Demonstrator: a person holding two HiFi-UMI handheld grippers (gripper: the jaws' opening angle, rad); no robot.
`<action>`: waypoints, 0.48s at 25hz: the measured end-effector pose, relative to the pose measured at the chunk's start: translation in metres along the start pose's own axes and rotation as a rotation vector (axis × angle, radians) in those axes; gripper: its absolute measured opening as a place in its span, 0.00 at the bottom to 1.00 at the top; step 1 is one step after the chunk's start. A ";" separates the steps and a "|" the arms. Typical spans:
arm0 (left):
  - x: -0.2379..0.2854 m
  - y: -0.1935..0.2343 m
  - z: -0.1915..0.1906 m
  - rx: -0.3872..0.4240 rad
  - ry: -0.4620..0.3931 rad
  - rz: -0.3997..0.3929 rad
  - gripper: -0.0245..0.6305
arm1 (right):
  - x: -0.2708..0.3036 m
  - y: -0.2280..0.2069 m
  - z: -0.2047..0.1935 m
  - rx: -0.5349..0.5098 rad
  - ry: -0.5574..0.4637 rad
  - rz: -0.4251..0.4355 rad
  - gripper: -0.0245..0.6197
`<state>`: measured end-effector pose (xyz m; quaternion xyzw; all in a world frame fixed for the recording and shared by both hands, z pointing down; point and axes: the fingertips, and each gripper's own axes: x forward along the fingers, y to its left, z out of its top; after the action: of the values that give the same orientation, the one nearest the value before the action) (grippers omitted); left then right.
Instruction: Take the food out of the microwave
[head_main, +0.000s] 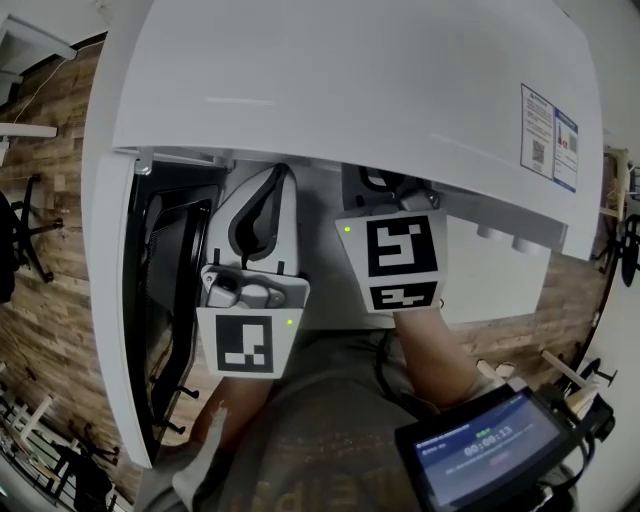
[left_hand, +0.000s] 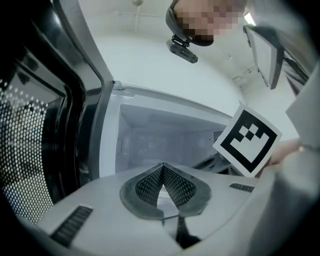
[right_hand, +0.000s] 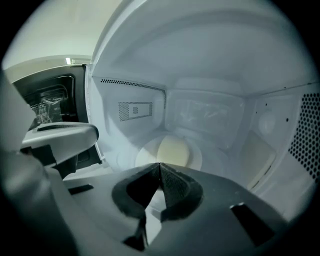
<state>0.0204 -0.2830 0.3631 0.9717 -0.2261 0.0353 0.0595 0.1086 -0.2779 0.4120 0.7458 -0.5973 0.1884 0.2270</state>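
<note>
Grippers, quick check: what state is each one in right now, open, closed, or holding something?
left gripper: closed, holding nothing.
right gripper: closed, holding nothing, pointing into the microwave.

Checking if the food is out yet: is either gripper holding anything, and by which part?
Nothing is held. The left gripper and the right gripper are shut and empty; the food lies inside the microwave.

Microwave (head_main: 350, 80): white shell, white cavity w/ rows of small black vent dots. Door (left_hand: 30, 150): black, window in white dot mesh. Food (right_hand: 172, 150): pale yellow, on whitish plate (right_hand: 145, 157). Left tool (left_hand: 162, 167) & right tool (right_hand: 160, 167): grey bodies, dark cross-hatched pads; marker cubes (head_main: 245, 345) b/w squares. Floor (head_main: 60, 200): brown wood planks.
</note>
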 end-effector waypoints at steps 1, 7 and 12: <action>-0.001 -0.001 0.001 0.002 -0.002 -0.002 0.05 | -0.002 0.002 -0.001 -0.001 0.002 0.002 0.05; -0.008 -0.006 0.002 0.002 0.000 -0.013 0.05 | -0.015 0.006 -0.010 0.005 0.013 0.002 0.05; -0.015 -0.015 0.003 -0.001 0.007 -0.029 0.05 | -0.025 0.010 -0.016 0.014 0.025 -0.001 0.05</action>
<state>0.0139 -0.2638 0.3575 0.9747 -0.2117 0.0376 0.0615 0.0935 -0.2503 0.4129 0.7451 -0.5928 0.2018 0.2295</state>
